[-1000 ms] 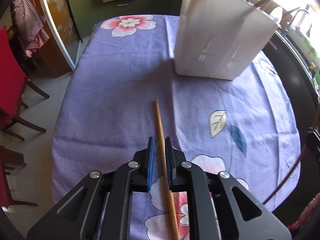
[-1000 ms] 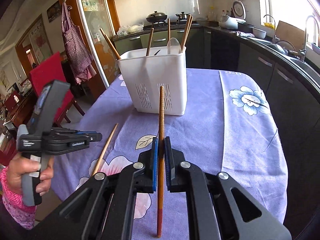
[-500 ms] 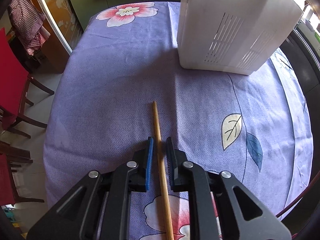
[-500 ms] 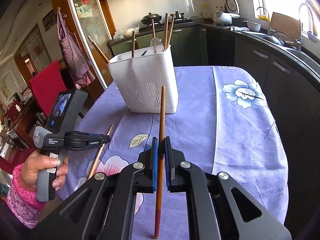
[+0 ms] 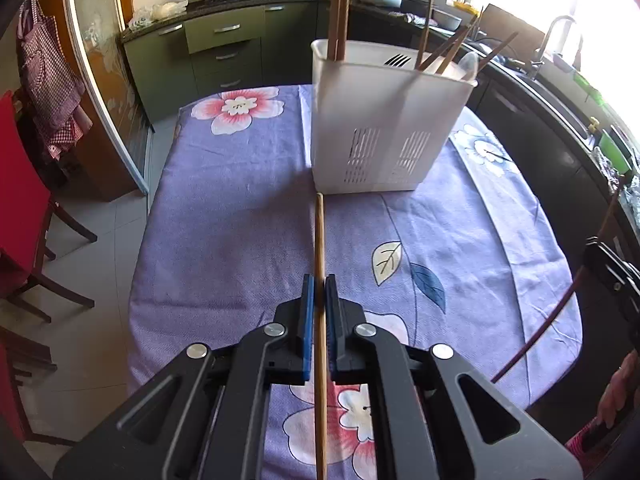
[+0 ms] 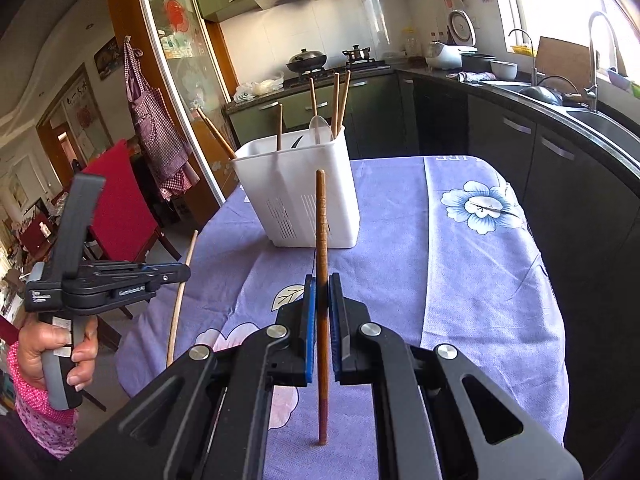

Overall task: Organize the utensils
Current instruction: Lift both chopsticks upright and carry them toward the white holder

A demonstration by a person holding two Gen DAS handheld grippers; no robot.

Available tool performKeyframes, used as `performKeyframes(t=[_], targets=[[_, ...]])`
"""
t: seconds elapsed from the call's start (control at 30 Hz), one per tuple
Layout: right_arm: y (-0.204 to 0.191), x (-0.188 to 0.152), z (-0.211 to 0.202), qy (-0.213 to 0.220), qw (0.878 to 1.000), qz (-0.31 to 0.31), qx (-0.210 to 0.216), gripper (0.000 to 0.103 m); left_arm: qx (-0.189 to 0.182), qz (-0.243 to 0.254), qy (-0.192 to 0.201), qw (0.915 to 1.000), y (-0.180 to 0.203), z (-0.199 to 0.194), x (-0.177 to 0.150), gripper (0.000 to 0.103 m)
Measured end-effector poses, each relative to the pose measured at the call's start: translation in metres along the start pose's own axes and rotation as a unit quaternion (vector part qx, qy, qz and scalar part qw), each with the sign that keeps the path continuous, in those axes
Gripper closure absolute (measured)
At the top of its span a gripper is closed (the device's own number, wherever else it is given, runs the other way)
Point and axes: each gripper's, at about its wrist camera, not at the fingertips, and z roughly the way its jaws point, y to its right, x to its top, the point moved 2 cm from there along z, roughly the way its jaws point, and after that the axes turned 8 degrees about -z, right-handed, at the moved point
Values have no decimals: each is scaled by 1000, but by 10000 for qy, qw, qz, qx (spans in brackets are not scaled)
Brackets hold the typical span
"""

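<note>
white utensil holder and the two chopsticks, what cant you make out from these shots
- White utensil holder: its inner dividers and the lower ends of the utensils are hidden by its walls in both wrist views.
- Light chopstick in the left gripper: its rear end is cut off by the left view's bottom edge.
- Dark chopstick in the right gripper: the fingers cover the grip contact.

The pale chopstick [image 5: 319, 248] runs off the bottom edge of the left view. The white holder [image 5: 384, 120] hides the lower parts of its utensils [image 5: 440, 56]. The right gripper [image 5: 616, 280] is cut at the edge.
</note>
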Motion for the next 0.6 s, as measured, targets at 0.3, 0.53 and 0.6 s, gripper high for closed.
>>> performKeyframes(t=[0.3, 0.53, 0.6], targets=[[-10, -4, -13, 67, 9999, -77, -22, 96, -149, 159, 513, 9984, 1, -52, -13, 98], [-22, -1, -27, 210, 9996, -202, -12, 96, -272, 192, 708, 9969, 2, -73, -21, 98], [-24, 1, -30, 239, 9995, -226, -9, 96, -292, 199, 756, 9965, 2, -78, -23, 98]])
